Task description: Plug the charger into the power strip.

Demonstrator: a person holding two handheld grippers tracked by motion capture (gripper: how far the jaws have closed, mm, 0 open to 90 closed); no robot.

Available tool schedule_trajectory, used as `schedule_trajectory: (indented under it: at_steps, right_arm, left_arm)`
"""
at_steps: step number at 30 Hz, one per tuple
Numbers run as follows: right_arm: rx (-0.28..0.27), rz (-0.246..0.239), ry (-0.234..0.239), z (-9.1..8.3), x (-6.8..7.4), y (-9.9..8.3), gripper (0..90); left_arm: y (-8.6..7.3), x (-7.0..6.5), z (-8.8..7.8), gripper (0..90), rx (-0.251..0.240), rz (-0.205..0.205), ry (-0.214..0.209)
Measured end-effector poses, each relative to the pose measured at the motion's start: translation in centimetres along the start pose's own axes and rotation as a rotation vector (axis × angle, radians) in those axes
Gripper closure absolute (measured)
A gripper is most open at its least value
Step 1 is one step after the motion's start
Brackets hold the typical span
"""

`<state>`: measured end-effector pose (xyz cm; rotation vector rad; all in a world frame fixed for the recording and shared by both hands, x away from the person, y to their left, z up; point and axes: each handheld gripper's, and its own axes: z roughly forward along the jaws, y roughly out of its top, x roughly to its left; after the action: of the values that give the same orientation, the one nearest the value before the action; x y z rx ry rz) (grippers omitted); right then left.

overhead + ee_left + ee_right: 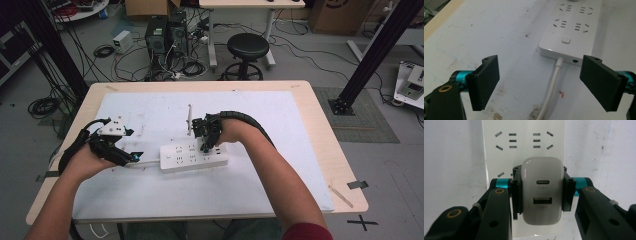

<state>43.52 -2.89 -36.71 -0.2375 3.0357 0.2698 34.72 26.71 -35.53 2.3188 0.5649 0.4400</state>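
Robotics lab or workshop. Beyond the fingers, behind the table (320,150): computer towers (165,32) on bare floor, loose cable coils (42,106), black rig struts (372,52), round stool (247,47), cardboard boxes (145,7).

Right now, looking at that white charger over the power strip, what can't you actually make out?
- Charger prongs: right gripper view, hidden behind its own body, so whether they sit in the power strip sockets is unclear.
- Strip's cable: left gripper view, cut off at the bottom edge.
- Port labels on the charger: too blurred to read.
- Right hand-held gripper: high view, jaws too small to see.
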Motion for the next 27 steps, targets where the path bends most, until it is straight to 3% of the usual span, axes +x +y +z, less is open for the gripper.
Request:
schedule_trajectory:
  at_steps: [3,8,19,22,24,25,27]
  right_arm:
    - [-0.001,-0.007,-0.012,0.1,0.2,0.1,63.8]
    - [-0.008,0.024,0.002,0.2,0.0,-0.1,63.8]
    - [0.002,0.001,-0.016,0.1,0.2,0.0,62.7]
    - [-0.008,0.014,-0.015,0.0,0.1,-0.2,62.4]
    - [-0.008,0.014,-0.015,0.0,0.1,-0.2,58.3]
    - [-0.065,0.059,-0.026,-0.8,-0.1,-0.8,47.2]
    - [-0.110,0.102,-0.012,-1.3,0.0,-1.6,40.5]
  left_arm:
    - [0.0,0.0,0.0,16.2,0.000,0.001,-0.001]
    - [-0.1,0.1,0.0,16.2,-0.004,-0.002,-0.003]
    - [-0.1,-0.1,-0.4,16.2,-0.014,-0.007,0.000]
    - [-0.1,-0.1,-0.5,16.2,-0.010,-0.006,0.002]
    - [-0.1,0.0,-0.6,16.2,-0.012,0.000,0.001]
    - [-0.1,0.0,-0.6,16.2,-0.012,0.000,0.001]
    - [0.1,0.2,-0.5,16.2,-0.012,-0.004,0.001]
